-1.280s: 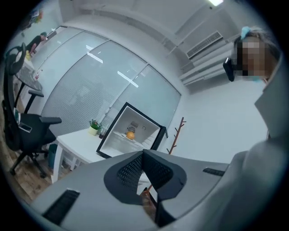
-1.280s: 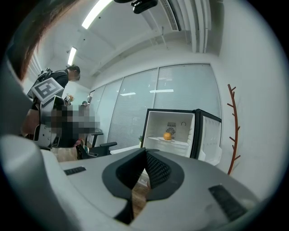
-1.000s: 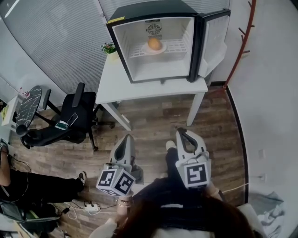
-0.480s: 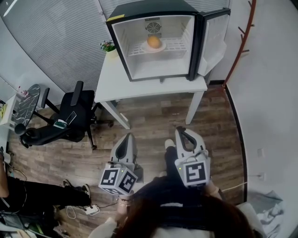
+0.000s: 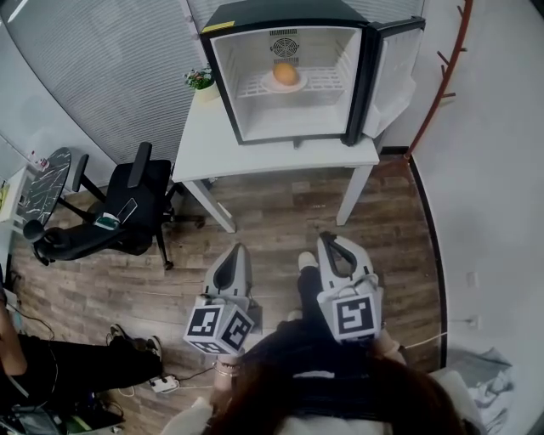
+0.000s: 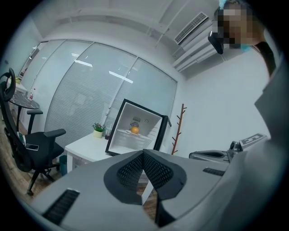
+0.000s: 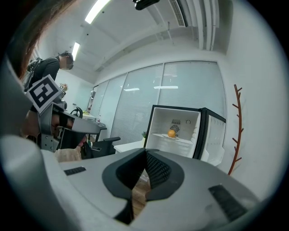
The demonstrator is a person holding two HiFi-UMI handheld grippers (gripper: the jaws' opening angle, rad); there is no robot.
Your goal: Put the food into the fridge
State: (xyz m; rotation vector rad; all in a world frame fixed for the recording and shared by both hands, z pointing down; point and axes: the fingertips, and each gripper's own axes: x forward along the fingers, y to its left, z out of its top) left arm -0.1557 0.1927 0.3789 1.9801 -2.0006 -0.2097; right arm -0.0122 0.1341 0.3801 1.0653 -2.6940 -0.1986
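Both tools low and close to my body, over the wood floor (image 5: 280, 223), pointing toward the bench (image 5: 204, 146).

Left tool (image 5: 235, 251): jaws pressed together, tips meeting, nothing between them, confirmed in the left gripper view (image 6: 143, 152).

Right tool (image 5: 328, 240): same, jaws closed on each other and empty, tips touching in the right gripper view (image 7: 145, 152).

The two tools sit side by side, apart from each other and well apart from the bench.

Fridge (image 5: 280, 12) stands on the white bench with its door (image 5: 393, 68) swung open to the right. The round orange food (image 5: 286, 73) is inside, on a white plate (image 5: 270, 85) on the wire shelf (image 5: 327, 82), near the back wall under the fan grille. The compartment below the shelf looks bare.

A small potted plant (image 5: 199, 79) sits on the bench just left of the fridge. A black office chair (image 5: 127, 208) is on the floor left of the bench. A brown coat rack (image 5: 442, 76) stands against the right wall.
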